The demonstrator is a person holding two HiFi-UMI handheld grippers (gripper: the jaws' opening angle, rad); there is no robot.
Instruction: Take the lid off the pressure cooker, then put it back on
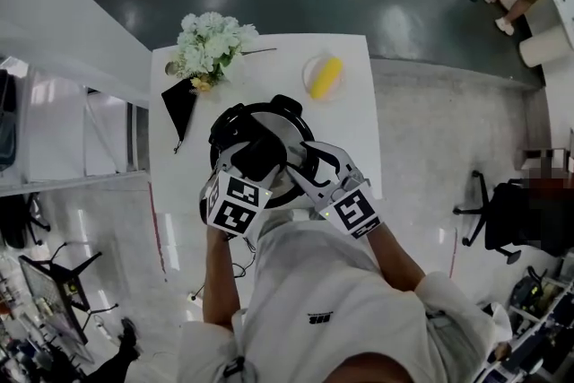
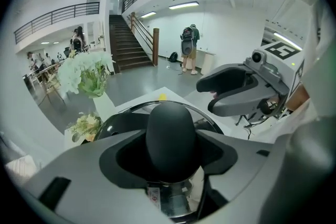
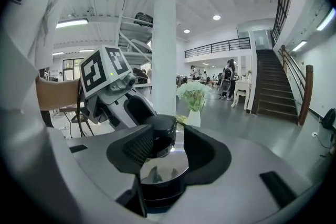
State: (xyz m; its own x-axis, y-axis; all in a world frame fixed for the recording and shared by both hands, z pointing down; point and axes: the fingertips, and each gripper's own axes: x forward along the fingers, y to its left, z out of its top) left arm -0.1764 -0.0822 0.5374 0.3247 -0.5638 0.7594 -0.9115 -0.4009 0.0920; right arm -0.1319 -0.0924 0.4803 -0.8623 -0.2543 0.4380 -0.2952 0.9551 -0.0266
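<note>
On the tabletop (image 1: 354, 103), left gripper (image 2: 172, 147) fingers clench the lid knob (image 2: 170, 126), right gripper (image 3: 168, 141) fingers spread (lid (image 1: 294, 137) looks seated; lift-off seemingly ahead).

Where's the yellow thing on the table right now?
Head view: the yellow thing lies on a small round plate near the white table's far edge, right of the flowers and beyond the pressure cooker.

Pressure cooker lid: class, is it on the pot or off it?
On, apparently: the lid sits level on the pressure cooker, with the left hand-held gripper closed on its black knob.
</note>
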